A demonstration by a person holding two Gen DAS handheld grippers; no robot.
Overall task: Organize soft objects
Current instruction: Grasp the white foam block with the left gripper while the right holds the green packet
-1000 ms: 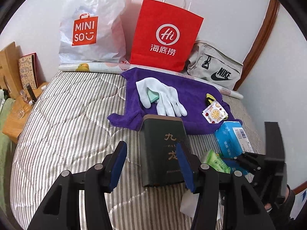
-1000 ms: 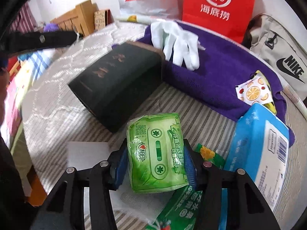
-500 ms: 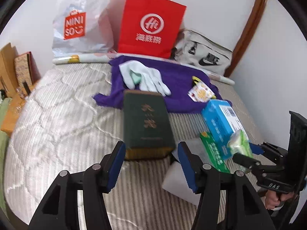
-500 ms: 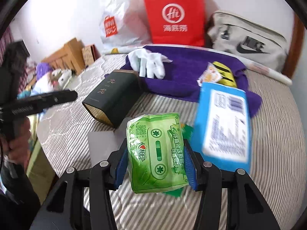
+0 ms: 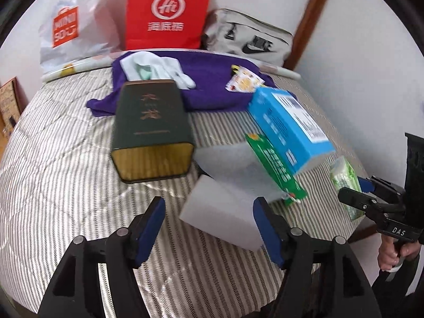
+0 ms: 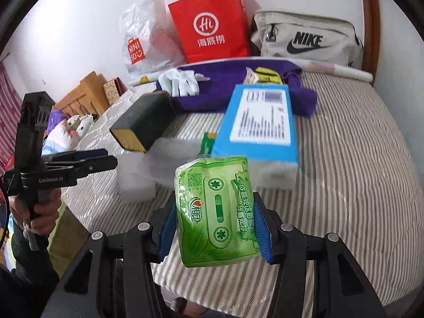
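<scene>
1. Your right gripper [image 6: 215, 229] is clamped on the green tissue pack [image 6: 216, 210]; both blue pads press its sides and you hold it up above the near part of the striped mattress [image 6: 357, 185].
2. Your left gripper [image 5: 209, 228] has just been opening its jaws. Nothing is between the pads, and it hangs above the white foam block [image 5: 222, 209], which lies on the mattress ahead of the fingertips.
3. The dark green tin [image 5: 151, 129] lies on its side just left of the foam block, its gold end facing you.
4. The blue tissue box [image 5: 288, 127] sits to the right of the tin, with 1 edge resting on a flat green packet [image 5: 275, 164] that pokes out from under it.
5. The purple towel [image 5: 212, 79] is spread at the far end of the mattress. The white gloves [image 5: 161, 69] lie on its left part, and a small orange-print sachet [image 5: 245, 82] lies on its right part beside a yellow item you cannot make out.
6. Against the wall behind the towel you have, from left to right, the white Miniso bag [image 6: 144, 42], the red paper bag [image 6: 209, 26] and the beige Nike pouch [image 6: 304, 39].
7. In the right wrist view your left hand [image 6: 37, 209] grips the handle of its gripper off the left edge of the mattress.
</scene>
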